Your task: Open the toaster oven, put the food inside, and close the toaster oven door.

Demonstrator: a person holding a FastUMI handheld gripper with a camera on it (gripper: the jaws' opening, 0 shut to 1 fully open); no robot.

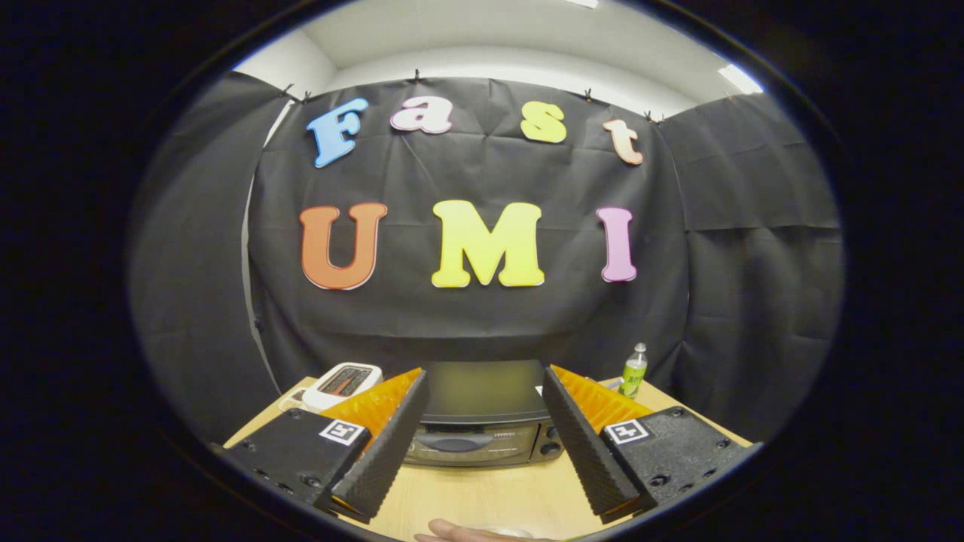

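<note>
A dark toaster oven [482, 421] stands on the wooden table [482, 493], straight ahead and beyond my fingers. Its glass door with a curved handle [455, 443] is closed. My gripper [489, 489] hangs above the table in front of the oven, wide open, with nothing between its fingers. A hand [459, 533] and the rim of a pale dish [503, 531] show at the table's near edge, just below the fingertips. What lies in the dish is hidden.
A white slot toaster [345, 382] sits left of the oven at the back of the table. A small green bottle [634, 370] stands at the back right. Black cloth walls close in the table on three sides.
</note>
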